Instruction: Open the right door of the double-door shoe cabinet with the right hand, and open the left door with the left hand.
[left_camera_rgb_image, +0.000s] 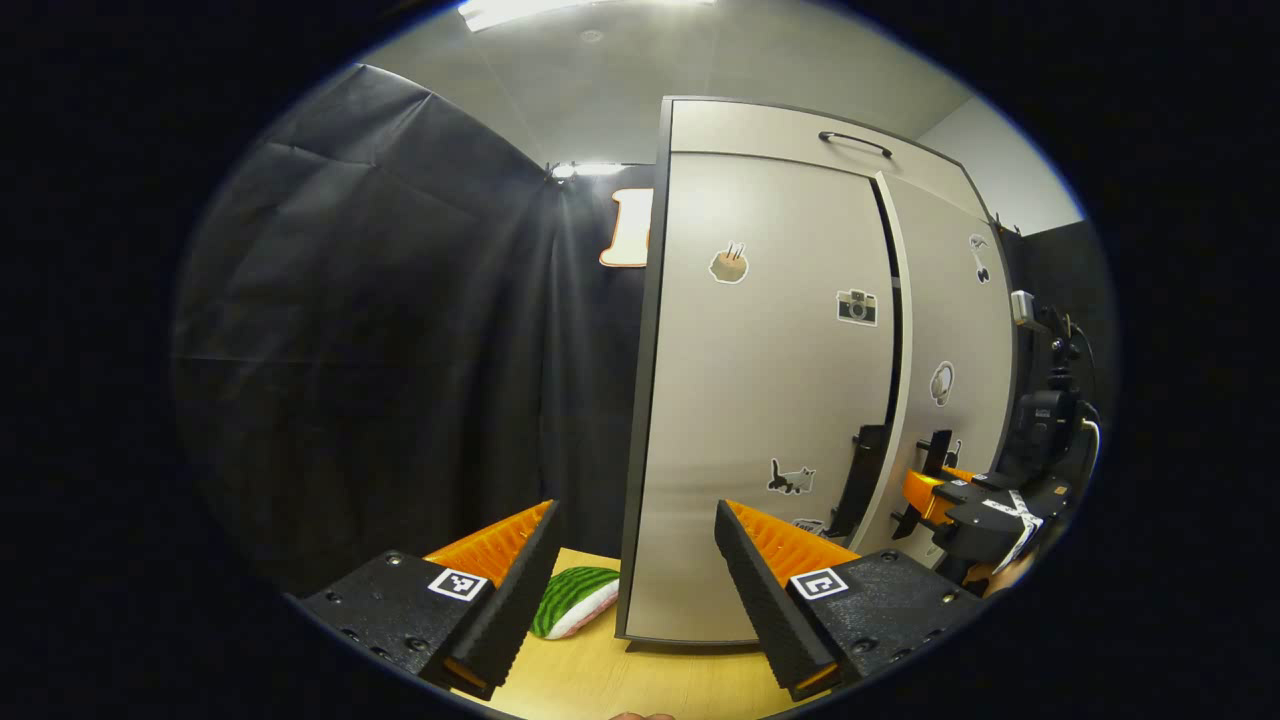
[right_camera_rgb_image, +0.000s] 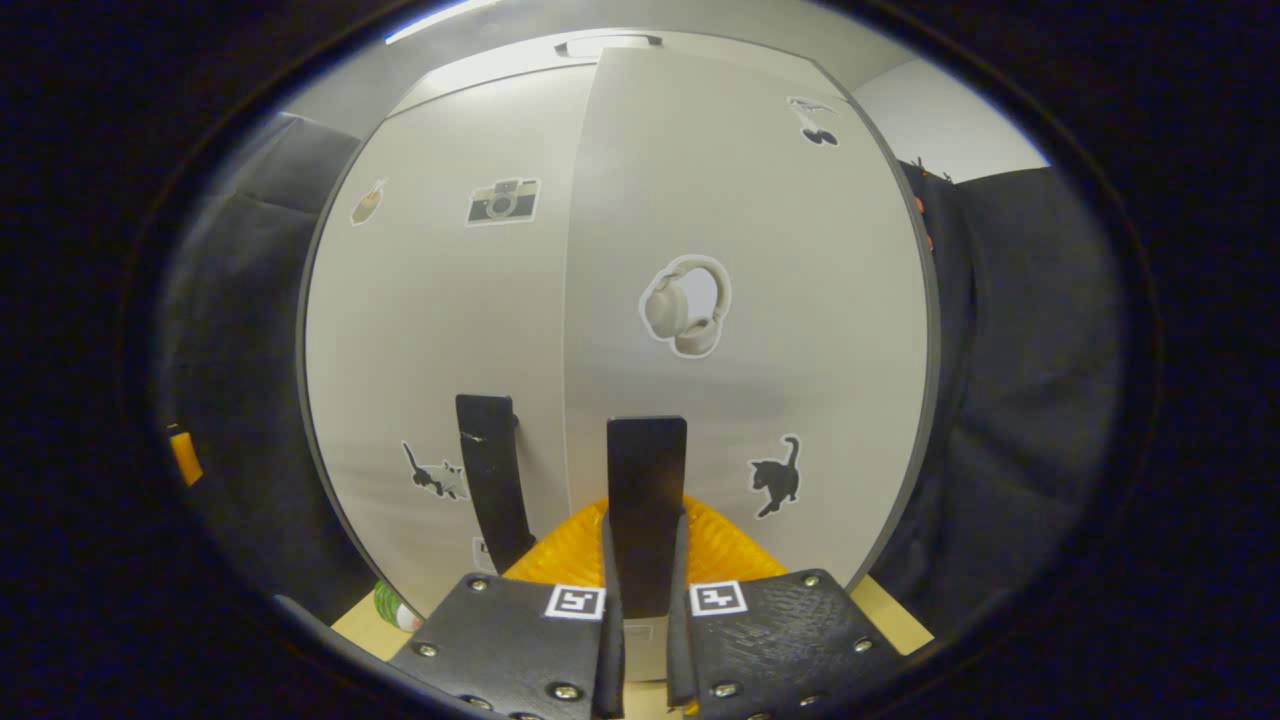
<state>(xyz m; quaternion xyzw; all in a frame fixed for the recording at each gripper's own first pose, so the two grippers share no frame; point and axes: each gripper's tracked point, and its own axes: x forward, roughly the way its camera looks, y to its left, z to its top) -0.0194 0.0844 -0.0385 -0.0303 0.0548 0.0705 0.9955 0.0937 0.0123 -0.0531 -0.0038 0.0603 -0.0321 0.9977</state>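
The pale grey shoe cabinet (left_camera_rgb_image: 700, 130) stands on the table with stickers on both doors. In the right gripper view my right gripper (right_camera_rgb_image: 645, 545) is shut on the black vertical handle (right_camera_rgb_image: 646, 470) of the right door (right_camera_rgb_image: 780, 250), which stands slightly ajar, its inner edge ahead of the left door (right_camera_rgb_image: 440, 300). The left door's handle (right_camera_rgb_image: 490, 480) hangs free beside it. In the left gripper view my left gripper (left_camera_rgb_image: 640, 590) is open in front of the left door (left_camera_rgb_image: 770, 400), well short of its handle (left_camera_rgb_image: 862, 480). The right gripper (left_camera_rgb_image: 932, 482) shows farther off at the right door (left_camera_rgb_image: 955, 330).
A green watermelon-patterned cushion (left_camera_rgb_image: 575, 600) lies on the wooden table (left_camera_rgb_image: 600, 685) left of the cabinet's foot. A top compartment with a black bar handle (left_camera_rgb_image: 855, 143) sits above the doors. Black camera gear on a stand (left_camera_rgb_image: 1045, 400) is close to the cabinet's right side.
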